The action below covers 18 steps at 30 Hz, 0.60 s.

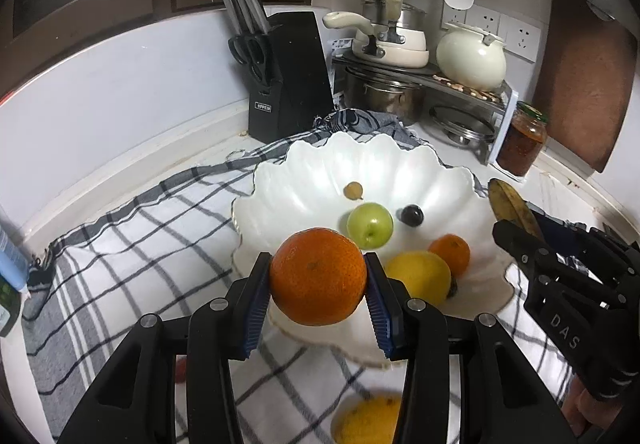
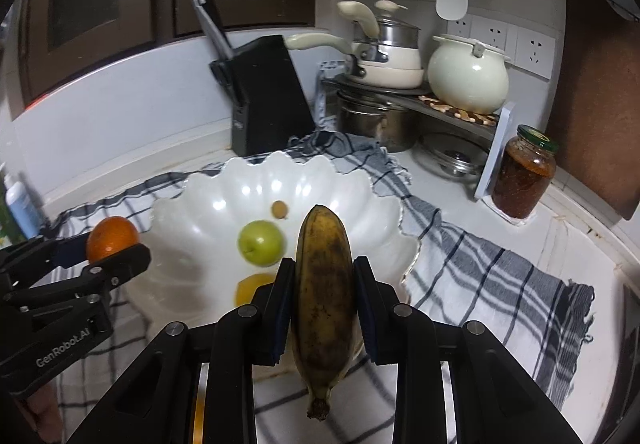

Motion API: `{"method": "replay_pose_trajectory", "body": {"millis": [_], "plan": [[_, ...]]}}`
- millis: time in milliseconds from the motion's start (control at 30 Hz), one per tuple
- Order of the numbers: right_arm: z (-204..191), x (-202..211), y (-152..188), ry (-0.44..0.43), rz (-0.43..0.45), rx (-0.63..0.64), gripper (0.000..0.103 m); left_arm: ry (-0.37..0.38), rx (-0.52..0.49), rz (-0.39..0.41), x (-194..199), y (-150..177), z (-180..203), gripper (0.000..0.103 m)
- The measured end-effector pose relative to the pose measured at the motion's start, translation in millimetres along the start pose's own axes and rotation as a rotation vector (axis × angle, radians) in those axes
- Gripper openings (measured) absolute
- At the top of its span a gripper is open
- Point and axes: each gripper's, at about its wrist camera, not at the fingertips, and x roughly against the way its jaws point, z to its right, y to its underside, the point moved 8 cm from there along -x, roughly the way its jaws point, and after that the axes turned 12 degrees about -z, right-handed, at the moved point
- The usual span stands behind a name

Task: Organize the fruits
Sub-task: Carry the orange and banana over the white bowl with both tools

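Both hands come at the scalloped white bowl (image 1: 280, 180) together, each with a fruit, and the way each piece is held looks chosen to suit its shape. The left gripper (image 1: 318, 278) is clamped across the widest part of a large orange (image 1: 318, 276), blue pads pressing its two sides, so the round fruit cannot roll out; it hangs just over the near rim. The right gripper (image 2: 322, 304) is closed on a brown-spotted banana (image 2: 324, 284) around its middle, tip pointing forward over the bowl and stem (image 2: 318, 410) trailing back, which keeps the long fruit balanced. Already lying in the bowl are a green apple (image 1: 370, 225), a lemon (image 1: 418, 276), a smaller orange (image 1: 451, 254), a dark grape (image 1: 412, 215) and a little tan fruit (image 1: 354, 191) (a longan, perhaps). The bowl sits on a checked cloth (image 1: 132, 244), probably to steady it on the counter. One yellow fruit (image 1: 368, 422) lies blurred on the cloth beneath the left gripper.
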Motion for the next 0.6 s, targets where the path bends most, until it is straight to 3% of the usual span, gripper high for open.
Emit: {"method": "replay_pose_trajectory", "body": {"millis": [267,600], "plan": [[15.2,-31.8,-19.6,0.040,-0.031,0.013,0.030,-0.024,0.023,-0.025,-31.7,-19.6,-2.8,0.044],[26.1,-62.0,-26.1,0.052,-0.075,0.010,0.030,-0.028,0.034,-0.086,-65.2,-21.0,-0.1,0.045]]}}
